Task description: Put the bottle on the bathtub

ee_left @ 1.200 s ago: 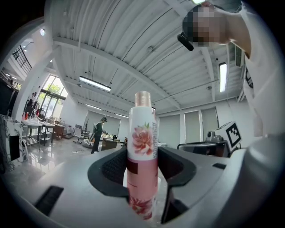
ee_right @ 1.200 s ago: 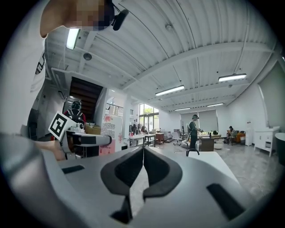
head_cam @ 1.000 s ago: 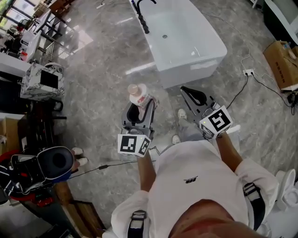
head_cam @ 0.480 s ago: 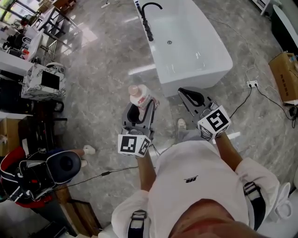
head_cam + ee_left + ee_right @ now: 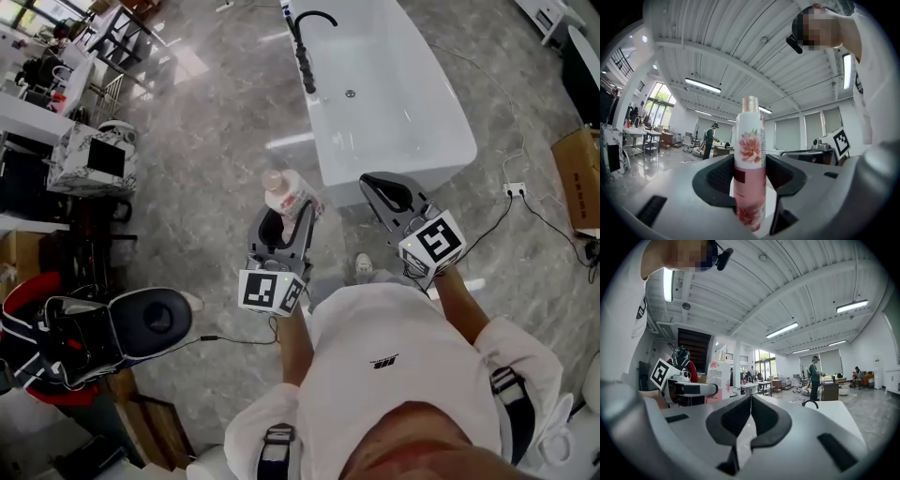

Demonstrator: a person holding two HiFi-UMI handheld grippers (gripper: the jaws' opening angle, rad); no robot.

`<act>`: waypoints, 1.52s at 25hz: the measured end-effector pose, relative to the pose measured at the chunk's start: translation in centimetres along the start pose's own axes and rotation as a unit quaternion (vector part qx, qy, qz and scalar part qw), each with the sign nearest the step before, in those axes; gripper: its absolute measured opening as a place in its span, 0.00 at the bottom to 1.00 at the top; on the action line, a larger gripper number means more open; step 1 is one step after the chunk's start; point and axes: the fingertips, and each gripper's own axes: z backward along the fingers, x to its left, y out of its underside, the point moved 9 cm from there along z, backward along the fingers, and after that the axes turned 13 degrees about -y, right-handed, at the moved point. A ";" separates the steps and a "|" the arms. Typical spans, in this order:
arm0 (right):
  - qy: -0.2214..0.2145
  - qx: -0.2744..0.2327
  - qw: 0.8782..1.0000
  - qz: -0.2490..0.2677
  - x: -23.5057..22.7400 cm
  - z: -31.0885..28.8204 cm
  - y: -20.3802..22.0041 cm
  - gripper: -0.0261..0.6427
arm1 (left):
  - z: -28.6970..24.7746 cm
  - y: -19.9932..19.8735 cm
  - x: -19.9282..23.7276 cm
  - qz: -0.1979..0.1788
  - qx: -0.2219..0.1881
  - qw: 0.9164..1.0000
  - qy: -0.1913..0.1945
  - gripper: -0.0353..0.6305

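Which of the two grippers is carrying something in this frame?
The left gripper: its jaws are clamped on an upright pink floral bottle. The right gripper has its jaws pressed together with nothing between them.

We seem to be in a large open office hall: freestanding bathtub [image 5: 412, 112] on marble floor [image 5: 216, 178], desks [image 5: 23, 117], ceiling strip lights [image 5: 701, 85].

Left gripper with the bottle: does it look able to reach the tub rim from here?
Probably not yet. The left gripper, shut on the bottle, hangs over floor short of the tub. Nothing stands between them, though, so a step or two closer should do it.
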 end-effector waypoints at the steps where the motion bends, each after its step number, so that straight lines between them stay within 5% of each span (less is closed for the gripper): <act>1: -0.002 -0.001 1.000 -0.001 -0.7 -0.2 0.1 0.03 | -0.6 0.2 0.0 0.000 0.001 1.000 -0.002 0.37; 20: -0.003 0.003 1.000 -0.011 -15.2 -9.8 1.5 0.03 | -16.8 1.3 6.3 -0.002 0.010 1.000 -0.003 0.37; 38: 0.039 0.025 0.998 -0.040 -29.8 -27.1 1.1 0.03 | -36.3 -0.4 21.4 0.002 0.038 0.998 0.043 0.37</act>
